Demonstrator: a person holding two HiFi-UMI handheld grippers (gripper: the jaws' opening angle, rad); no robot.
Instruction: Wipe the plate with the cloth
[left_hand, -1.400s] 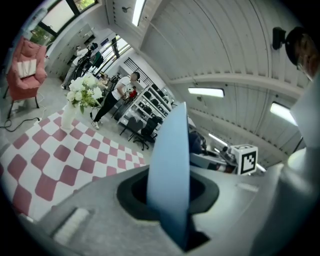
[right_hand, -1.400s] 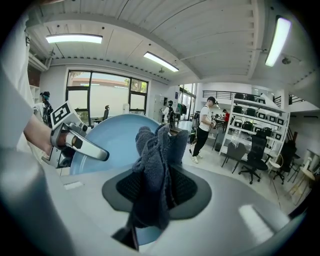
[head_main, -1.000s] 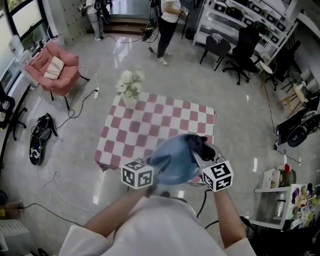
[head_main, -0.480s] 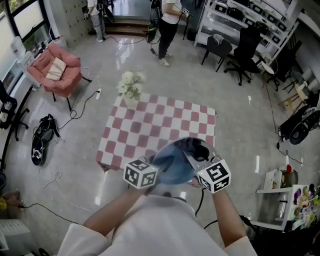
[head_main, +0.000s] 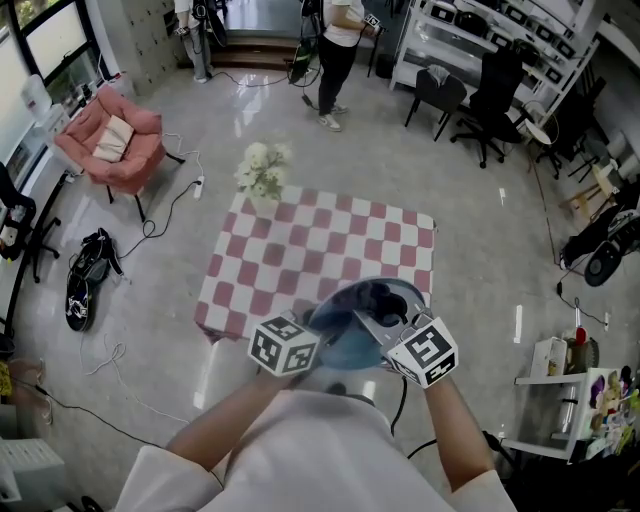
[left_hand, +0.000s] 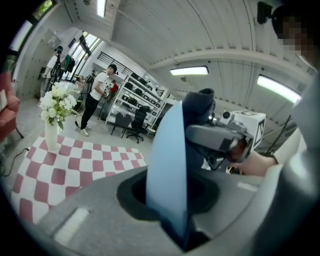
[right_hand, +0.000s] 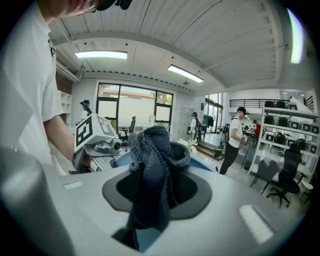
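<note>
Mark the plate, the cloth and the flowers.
plate (left_hand: 167, 165): left gripper view, on its pale blue face, seen nearly edge-on.
cloth (right_hand: 152, 170): right gripper view, on the bunched dark middle.
flowers (head_main: 260, 168): head view, on the white blooms.

Below me stands a red-and-white checked table (head_main: 330, 240), white flowers (head_main: 260, 168) at its far corner. A pink armchair (head_main: 112, 140) sits to my left, black office chairs (head_main: 488, 92) far right.
</note>
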